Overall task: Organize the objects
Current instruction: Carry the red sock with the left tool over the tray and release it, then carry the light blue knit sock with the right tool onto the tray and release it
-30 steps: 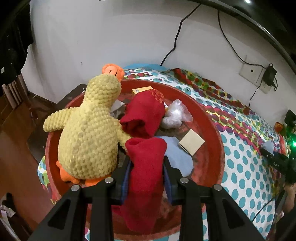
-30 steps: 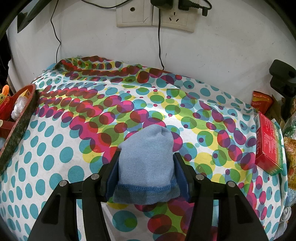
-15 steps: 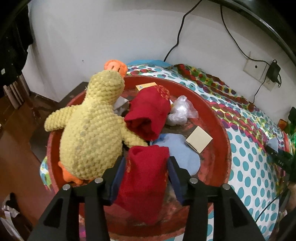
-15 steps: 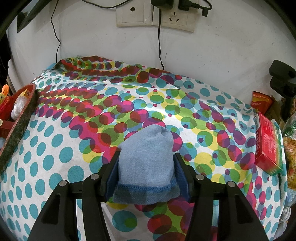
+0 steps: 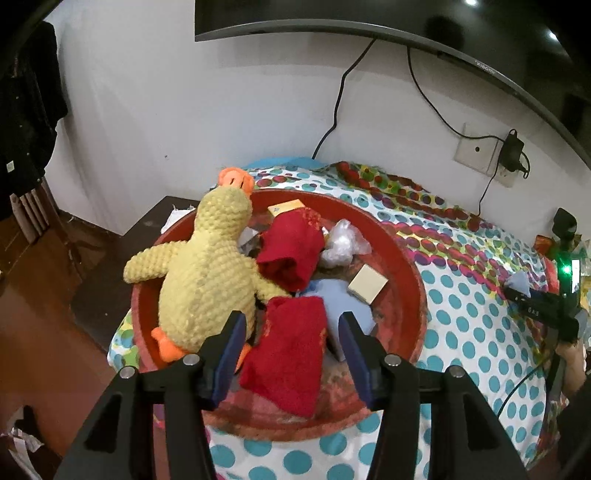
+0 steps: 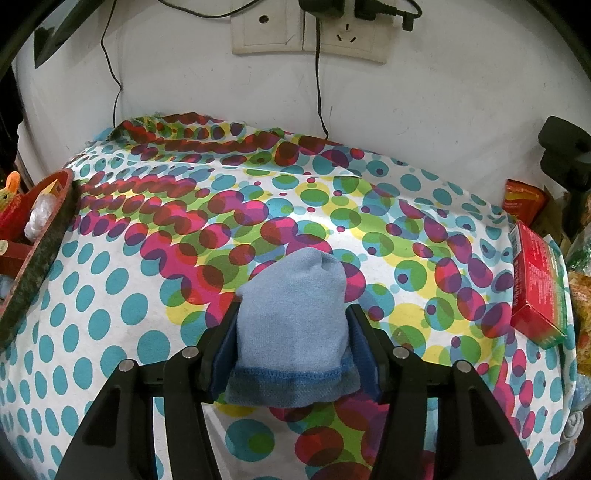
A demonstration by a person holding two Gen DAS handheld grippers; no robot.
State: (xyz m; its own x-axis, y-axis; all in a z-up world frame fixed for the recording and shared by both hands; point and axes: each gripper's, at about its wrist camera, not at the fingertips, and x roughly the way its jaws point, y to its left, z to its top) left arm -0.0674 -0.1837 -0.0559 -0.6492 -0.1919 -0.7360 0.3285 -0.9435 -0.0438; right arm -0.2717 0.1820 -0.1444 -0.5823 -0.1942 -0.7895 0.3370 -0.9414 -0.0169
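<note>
In the left wrist view a red round tray (image 5: 413,295) holds a yellow plush duck (image 5: 207,280), two red socks (image 5: 291,350) (image 5: 291,251), a light blue sock (image 5: 343,306), a plastic bag (image 5: 343,243) and a small tan pad (image 5: 367,284). My left gripper (image 5: 291,332) is open above the near red sock, which lies free in the tray. In the right wrist view my right gripper (image 6: 291,325) is shut on a light blue sock (image 6: 291,321) just above the dotted tablecloth (image 6: 147,295).
A red box (image 6: 535,288) and snack packets (image 6: 521,199) lie at the table's right edge. The tray's rim (image 6: 37,258) shows at the left. Wall sockets with cables (image 6: 310,29) are behind the table. A dark side table (image 5: 122,258) and wooden floor lie left of the tray.
My left gripper opened and let go of the red sock, which now lies in the tray, and it pulled back and up. The right gripper has not moved.
</note>
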